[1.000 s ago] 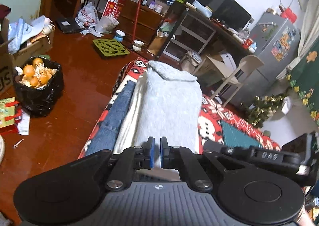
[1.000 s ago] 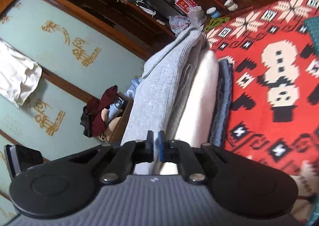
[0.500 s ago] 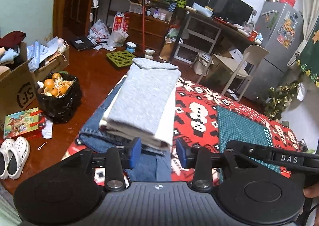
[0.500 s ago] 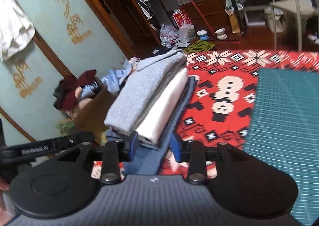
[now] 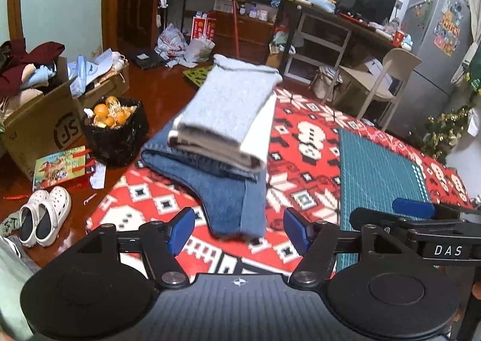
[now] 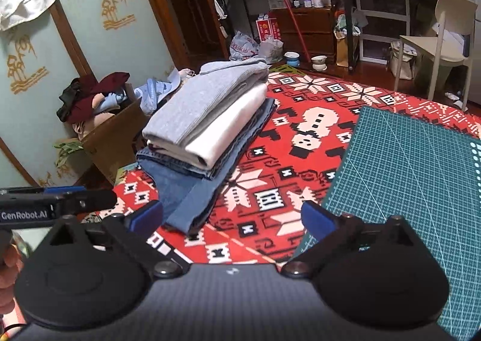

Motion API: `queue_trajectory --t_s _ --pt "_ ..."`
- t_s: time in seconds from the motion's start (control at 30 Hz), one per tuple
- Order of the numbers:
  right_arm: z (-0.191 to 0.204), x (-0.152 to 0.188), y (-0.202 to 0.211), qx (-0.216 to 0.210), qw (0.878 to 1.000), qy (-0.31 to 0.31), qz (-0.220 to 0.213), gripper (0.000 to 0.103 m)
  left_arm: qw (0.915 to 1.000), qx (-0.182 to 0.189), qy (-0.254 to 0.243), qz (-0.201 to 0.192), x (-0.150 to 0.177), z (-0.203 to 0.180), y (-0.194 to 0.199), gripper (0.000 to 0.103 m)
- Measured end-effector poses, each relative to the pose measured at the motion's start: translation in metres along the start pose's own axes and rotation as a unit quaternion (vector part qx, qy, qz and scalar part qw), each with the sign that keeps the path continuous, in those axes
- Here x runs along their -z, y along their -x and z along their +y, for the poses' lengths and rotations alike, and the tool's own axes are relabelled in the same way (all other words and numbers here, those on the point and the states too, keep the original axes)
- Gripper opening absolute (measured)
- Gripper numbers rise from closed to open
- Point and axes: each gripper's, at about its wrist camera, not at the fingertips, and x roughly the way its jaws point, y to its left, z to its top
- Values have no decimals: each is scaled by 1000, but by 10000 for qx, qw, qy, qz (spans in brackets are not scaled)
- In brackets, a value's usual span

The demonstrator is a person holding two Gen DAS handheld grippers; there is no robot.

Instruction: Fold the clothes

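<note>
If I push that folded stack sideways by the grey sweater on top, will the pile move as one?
Probably not. The grey sweater is soft knit lying loose on the white garment, so it would likely slide or bunch. The jeans underneath look heavier and spread wider on the red patterned cloth, so they would probably stay put.
</note>
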Motion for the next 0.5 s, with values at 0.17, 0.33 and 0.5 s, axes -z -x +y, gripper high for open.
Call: queue_trajectory --t_s 0.17,0.33,0.5 --pt "10 3 13 136 9998 159 66 102 9996 -196 -186 -105 9 -11 11 73" --pt "23 1 27 608 9979 173 157 102 9990 -332 -216 -219 6 -17 24 85" --pt "32 0 47 844 9958 360 -31 102 9976 -624 -143 -264 0 -22 36 86"
